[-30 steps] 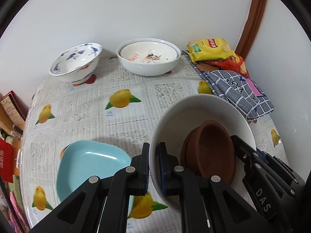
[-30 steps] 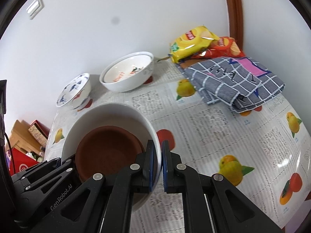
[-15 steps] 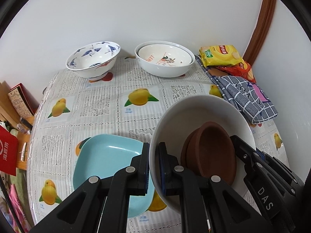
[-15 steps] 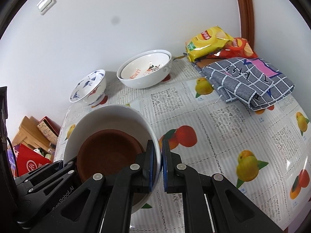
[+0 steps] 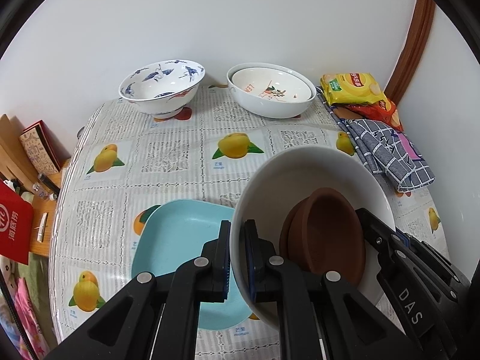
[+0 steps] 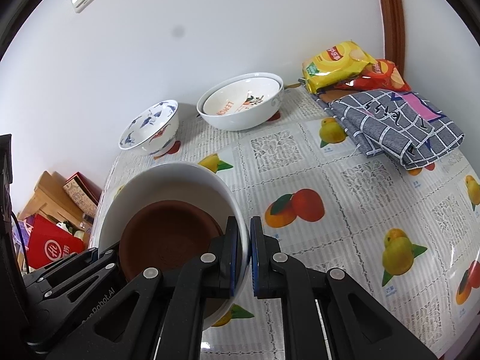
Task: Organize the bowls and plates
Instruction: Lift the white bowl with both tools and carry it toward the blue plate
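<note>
A large white bowl (image 5: 303,180) hangs above the table with small brown bowls (image 5: 327,231) stacked inside it. My left gripper (image 5: 237,255) is shut on its left rim, and my right gripper (image 6: 243,255) is shut on the opposite rim of the white bowl (image 6: 168,180); the brown bowls (image 6: 168,240) show there too. Under the bowl's left side lies a light blue square plate (image 5: 180,234). At the back stand a blue-patterned bowl (image 5: 162,90) and a white bowl with a lemon-print bowl nested in it (image 5: 271,93).
The fruit-print tablecloth (image 6: 330,180) covers the table. A folded grey checked cloth (image 6: 399,123) and snack bags (image 6: 339,60) lie at the back right by the wall. Boxes and a red bag (image 5: 13,231) sit beyond the table's left edge.
Both grippers have drawn back from the wall with the white bowl held between them; the far bowls look smaller and more of the blue plate shows beneath.
</note>
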{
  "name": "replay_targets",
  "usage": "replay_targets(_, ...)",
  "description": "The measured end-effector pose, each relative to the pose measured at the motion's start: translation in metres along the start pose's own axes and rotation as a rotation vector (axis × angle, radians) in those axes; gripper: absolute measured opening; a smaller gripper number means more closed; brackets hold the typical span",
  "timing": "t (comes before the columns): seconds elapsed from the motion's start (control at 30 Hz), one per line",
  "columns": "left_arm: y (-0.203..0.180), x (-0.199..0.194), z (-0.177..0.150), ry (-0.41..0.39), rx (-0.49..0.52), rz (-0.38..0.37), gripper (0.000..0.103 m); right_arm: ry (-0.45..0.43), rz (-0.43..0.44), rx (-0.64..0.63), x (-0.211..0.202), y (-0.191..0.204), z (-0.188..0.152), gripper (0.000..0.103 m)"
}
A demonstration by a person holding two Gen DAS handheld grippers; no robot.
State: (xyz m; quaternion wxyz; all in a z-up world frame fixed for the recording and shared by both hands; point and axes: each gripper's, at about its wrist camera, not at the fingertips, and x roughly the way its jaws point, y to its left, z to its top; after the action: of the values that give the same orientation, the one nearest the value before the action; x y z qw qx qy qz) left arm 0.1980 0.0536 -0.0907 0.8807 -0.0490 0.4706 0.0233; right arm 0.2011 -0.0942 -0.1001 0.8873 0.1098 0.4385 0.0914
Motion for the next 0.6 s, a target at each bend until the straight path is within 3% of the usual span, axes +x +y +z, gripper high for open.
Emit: replay_targets(0.6,0.024,0.000,-0.004,0.003,-0.021,0.016,0.009,0.009,0.031,-0.012,0.009,0.020,-0.008,0.008)
